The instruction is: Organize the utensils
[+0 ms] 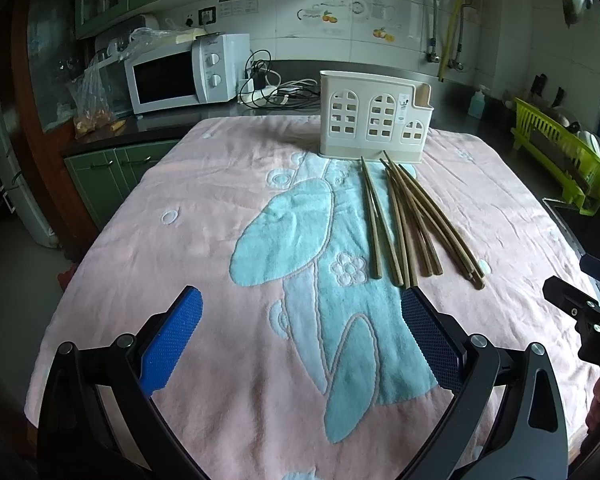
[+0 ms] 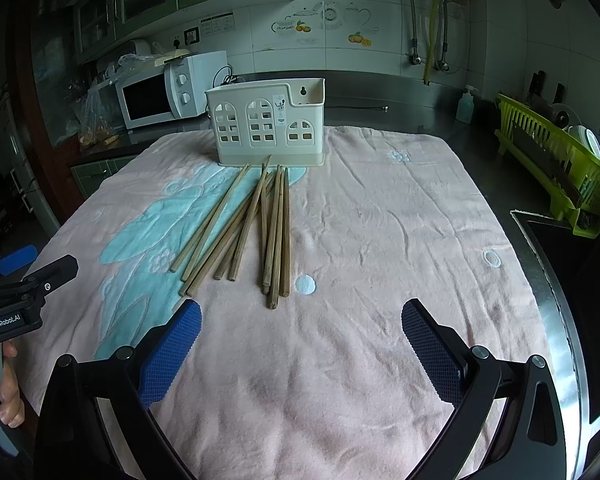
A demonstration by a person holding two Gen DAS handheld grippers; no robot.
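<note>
On fuzzy pink towel (image 2: pixel 380 208): slender wooden chopsticks (image 2: pixel 276 232), slotted cream holder (image 2: pixel 266 120); both claws apart, left claw (image 1: pixel 300 300), right claw (image 2: pixel 302 312).

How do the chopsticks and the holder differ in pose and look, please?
The chopsticks lie flat and fanned out on the towel; the holder stands upright behind their tips. The chopsticks are thin brown sticks; the holder is a cream box with window-shaped cutouts. Both rest on the towel, and neither is gripped.
</note>
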